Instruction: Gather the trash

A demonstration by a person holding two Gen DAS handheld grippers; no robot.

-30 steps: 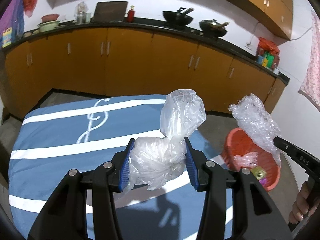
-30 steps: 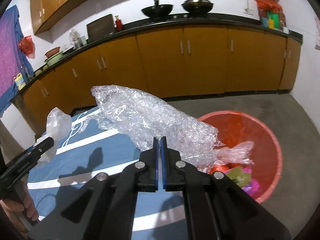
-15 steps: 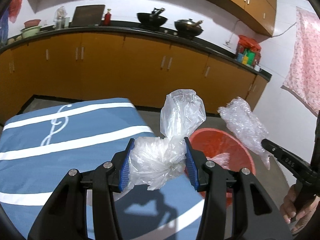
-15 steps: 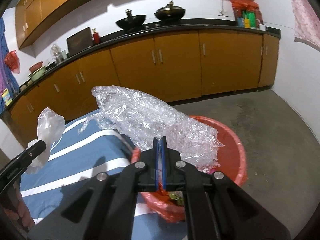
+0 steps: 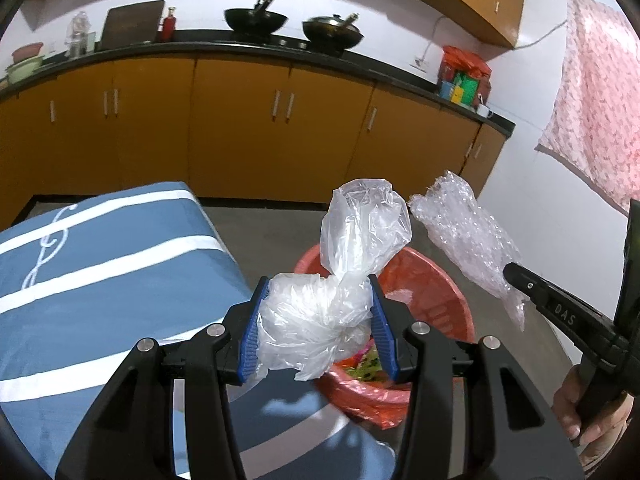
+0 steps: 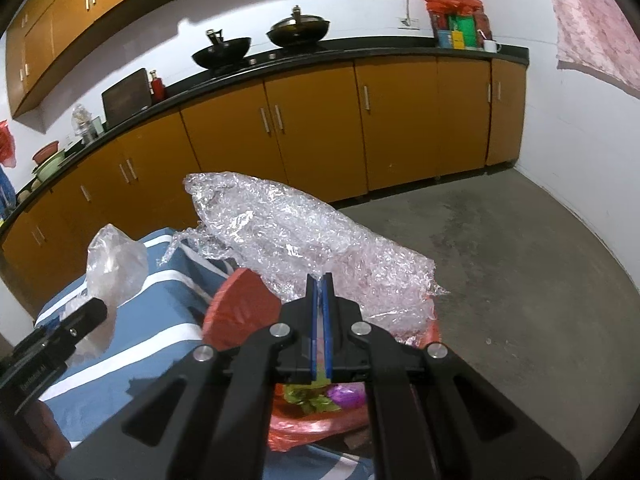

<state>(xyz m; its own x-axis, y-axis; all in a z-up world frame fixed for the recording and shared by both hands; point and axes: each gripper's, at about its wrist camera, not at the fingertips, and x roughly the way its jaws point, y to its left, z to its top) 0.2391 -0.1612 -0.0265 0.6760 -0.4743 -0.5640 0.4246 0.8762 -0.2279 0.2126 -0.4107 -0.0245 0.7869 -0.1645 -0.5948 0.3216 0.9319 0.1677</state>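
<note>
Layout: basin beside table.
Round red plastic basin point(image 5: 436, 280) stands on concrete floor point(image 6: 500, 264), right of blue striped cloth-covered table point(image 5: 100, 280); orange wooden cabinets point(image 5: 240, 120) behind.

Clear plastic bag point(image 5: 320, 316), crumpled w/ a knotted neck & puffed top sticking up, is pinched btwn the blue pads of the left gripper point(image 5: 318, 320), held above the near rim of the red trash basin point(image 5: 440, 292). Bubble wrap point(image 6: 304, 248), a long scrunched roll, is clamped at one end in the right gripper point(image 6: 321, 320), slanting up over the basin. Basin sits on the floor beside the blue-striped table, w/ colourful wrappers inside.
</note>
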